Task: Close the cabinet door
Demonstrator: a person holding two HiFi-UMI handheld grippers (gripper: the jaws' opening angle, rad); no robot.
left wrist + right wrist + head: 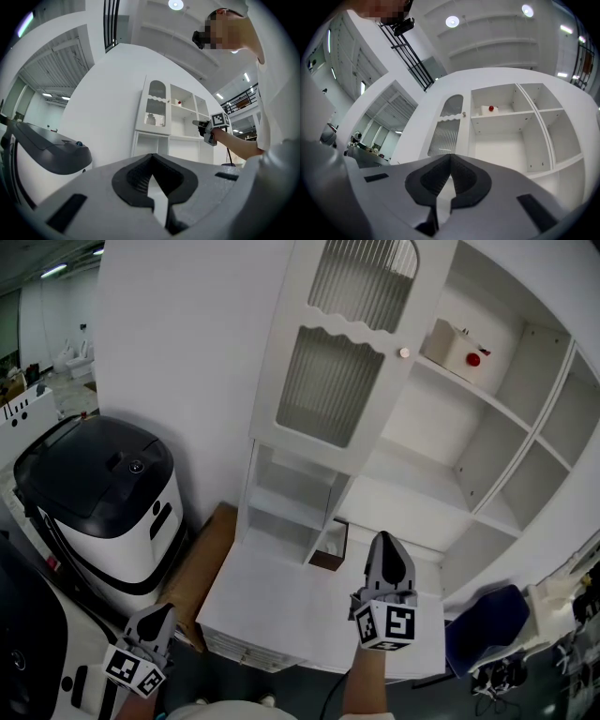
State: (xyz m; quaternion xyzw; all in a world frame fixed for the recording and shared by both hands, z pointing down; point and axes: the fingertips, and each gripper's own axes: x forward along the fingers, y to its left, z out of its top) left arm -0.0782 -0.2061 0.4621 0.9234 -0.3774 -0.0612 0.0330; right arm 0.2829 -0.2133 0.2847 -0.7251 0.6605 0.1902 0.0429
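Note:
The white cabinet [441, 474] has open shelves, and its door [337, 362] with ribbed glass panes and a small round knob [404, 352] stands swung out at the upper left. The same door [447, 129] shows in the right gripper view ahead and to the left. My right gripper [387, 545] is shut and empty, held over the counter below the door and apart from it. My left gripper [165, 613] hangs low at the left, far from the cabinet, its jaws together with nothing in them. The left gripper view shows the right gripper [212, 126] near the shelves.
A white box with a red button [457, 348] sits on the upper shelf. A black-and-white machine [103, 493] stands left of the cabinet, with a brown board [202, 559] beside it. A white counter with drawers [272, 606] juts out below. A blue chair [483, 624] is at the lower right.

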